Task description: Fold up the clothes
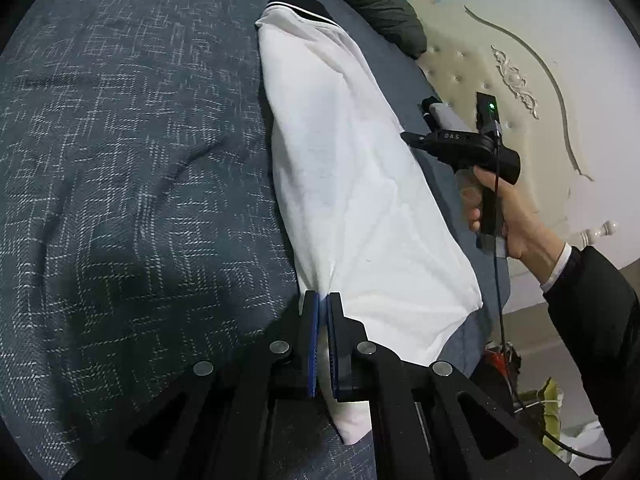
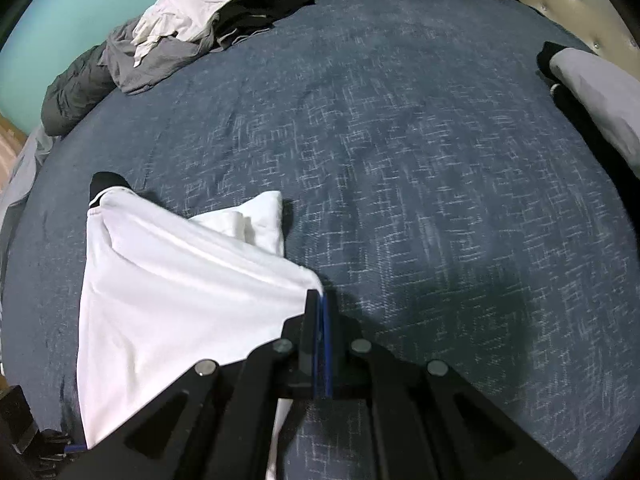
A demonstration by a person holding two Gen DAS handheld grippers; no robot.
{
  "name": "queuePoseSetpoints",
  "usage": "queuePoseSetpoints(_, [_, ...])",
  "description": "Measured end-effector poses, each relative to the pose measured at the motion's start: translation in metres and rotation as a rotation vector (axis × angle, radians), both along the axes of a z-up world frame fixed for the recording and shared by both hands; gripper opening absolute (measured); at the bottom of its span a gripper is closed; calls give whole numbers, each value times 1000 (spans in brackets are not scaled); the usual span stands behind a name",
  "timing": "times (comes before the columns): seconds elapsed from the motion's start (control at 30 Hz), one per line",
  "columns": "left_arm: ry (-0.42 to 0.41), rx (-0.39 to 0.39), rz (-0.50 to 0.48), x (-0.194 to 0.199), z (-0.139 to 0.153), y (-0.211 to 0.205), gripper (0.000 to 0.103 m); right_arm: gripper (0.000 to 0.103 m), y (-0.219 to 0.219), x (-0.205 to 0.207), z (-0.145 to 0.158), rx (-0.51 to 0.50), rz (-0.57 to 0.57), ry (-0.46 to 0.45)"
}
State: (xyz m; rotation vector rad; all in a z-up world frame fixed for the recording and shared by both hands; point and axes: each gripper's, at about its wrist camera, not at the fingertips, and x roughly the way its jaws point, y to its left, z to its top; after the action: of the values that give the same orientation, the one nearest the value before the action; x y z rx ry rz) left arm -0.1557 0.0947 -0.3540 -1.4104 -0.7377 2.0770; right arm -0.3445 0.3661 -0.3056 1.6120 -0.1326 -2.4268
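Note:
A white shirt with a black collar lies lengthwise on the dark blue bedspread. My left gripper is shut on the shirt's near edge, and white cloth runs down between its blue pads. In the same view my right gripper, held by a hand, pinches the shirt's far edge. In the right wrist view the right gripper is shut on a corner of the white shirt, which stretches taut to the left. The shirt's black collar points away from that corner.
A heap of grey, white and black clothes sits at the far edge of the bed. A folded grey garment lies at the right. A dark green duvet and a cream padded headboard border the bed.

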Motion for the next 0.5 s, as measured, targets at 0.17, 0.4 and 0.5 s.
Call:
queuePoseSetpoints(0.17, [6,-26,5,5,3,-7,14,26,-3,12,8,-30,13,-29])
queuePoseSetpoints(0.4, [-9,-28,17,18,6,-8,28,46,7,69,28,-139,60,-59])
queuePoseSetpoints(0.5, [-12,-34,-8,27,7,1,28,43,3,95,24,-157,96,-86])
